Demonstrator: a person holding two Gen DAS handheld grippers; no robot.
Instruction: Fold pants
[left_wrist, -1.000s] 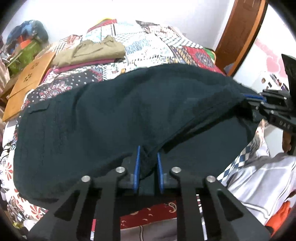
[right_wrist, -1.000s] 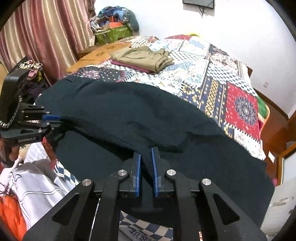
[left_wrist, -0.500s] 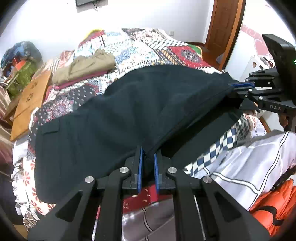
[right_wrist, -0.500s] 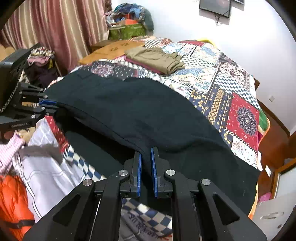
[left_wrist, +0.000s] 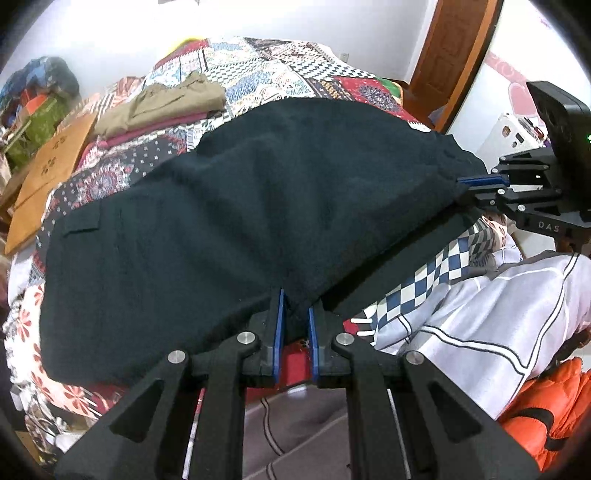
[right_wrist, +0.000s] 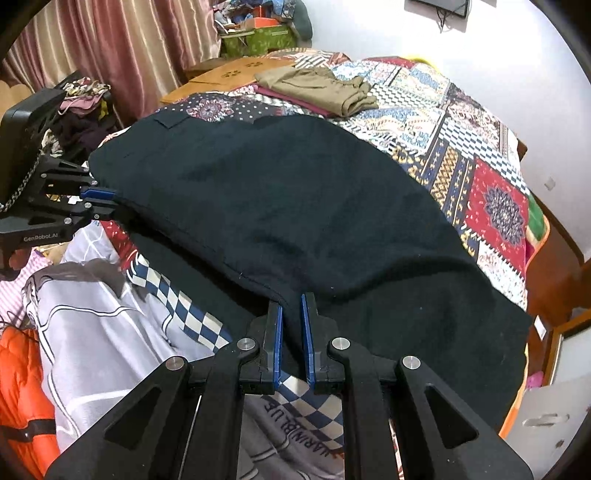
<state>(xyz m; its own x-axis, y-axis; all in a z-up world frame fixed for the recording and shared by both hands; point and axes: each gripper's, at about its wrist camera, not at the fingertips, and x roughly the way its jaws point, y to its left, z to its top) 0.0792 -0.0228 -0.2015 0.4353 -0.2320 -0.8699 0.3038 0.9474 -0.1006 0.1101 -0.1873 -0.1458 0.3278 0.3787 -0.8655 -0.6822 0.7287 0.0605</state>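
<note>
1. The left gripper (left_wrist: 294, 306) stays clamped on the near edge of the dark pants (left_wrist: 258, 206); the right gripper (right_wrist: 291, 310) likewise pinches that edge further along.
2. Since a second ago, the lifted edge has drawn nearer the person, uncovering more checked cloth (right_wrist: 177, 295) beneath.
3. Beyond, the pants drape across the patchwork quilt (right_wrist: 461, 140), short of the folded khaki garment (right_wrist: 317, 88).

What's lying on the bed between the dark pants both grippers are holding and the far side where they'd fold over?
Nothing visible blocks the fold. The left gripper and right gripper are each shut on the near edge of the dark pants. The folded khaki clothes lie on the quilt beyond the pants, apart from them.
</note>
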